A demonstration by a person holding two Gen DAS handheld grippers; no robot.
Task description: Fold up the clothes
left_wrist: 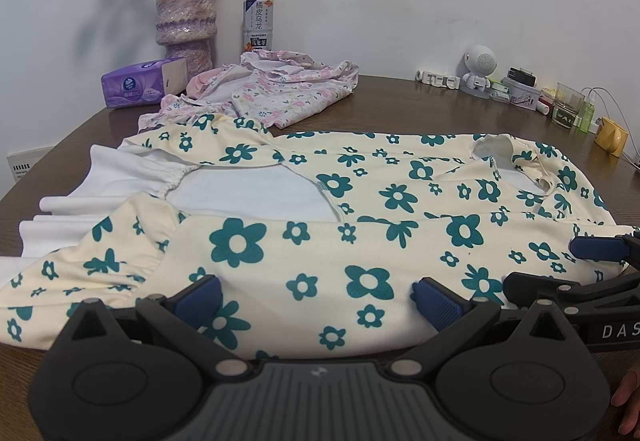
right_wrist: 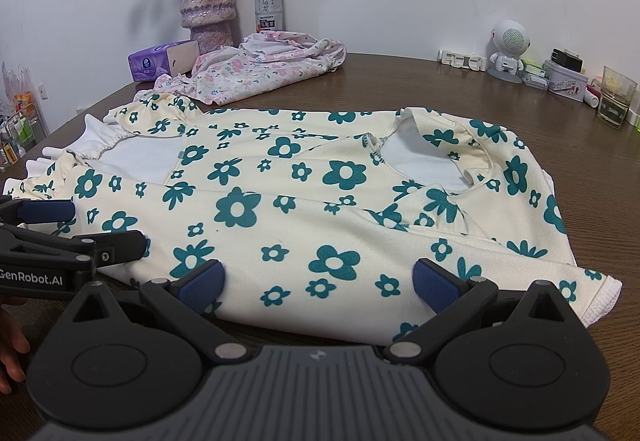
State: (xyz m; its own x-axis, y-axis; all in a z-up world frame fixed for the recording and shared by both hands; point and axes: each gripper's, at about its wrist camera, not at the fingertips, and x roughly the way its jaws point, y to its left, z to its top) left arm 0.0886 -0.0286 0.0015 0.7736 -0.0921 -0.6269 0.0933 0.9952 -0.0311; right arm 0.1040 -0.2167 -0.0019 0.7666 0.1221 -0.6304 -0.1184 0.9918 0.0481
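Note:
A cream garment with teal flowers [left_wrist: 320, 225] [right_wrist: 320, 201] lies spread flat across the brown table, its white lining showing at the openings. My left gripper [left_wrist: 316, 295] is open over the garment's near edge, blue pads wide apart with cloth lying between them. My right gripper [right_wrist: 316, 279] is also open over the near hem, its pads resting on or just above the cloth. Each gripper shows in the other's view: the right one [left_wrist: 592, 265] at the right edge, the left one [right_wrist: 60, 225] at the left edge.
A pink floral garment [left_wrist: 276, 89] [right_wrist: 260, 71] lies crumpled behind. At the back stand a purple vase [left_wrist: 186, 21], a drink bottle [left_wrist: 259, 19] and a tissue pack [left_wrist: 140, 83]. A white speaker figure [right_wrist: 508, 49], a glass [right_wrist: 616, 97] and small clutter line the right rear.

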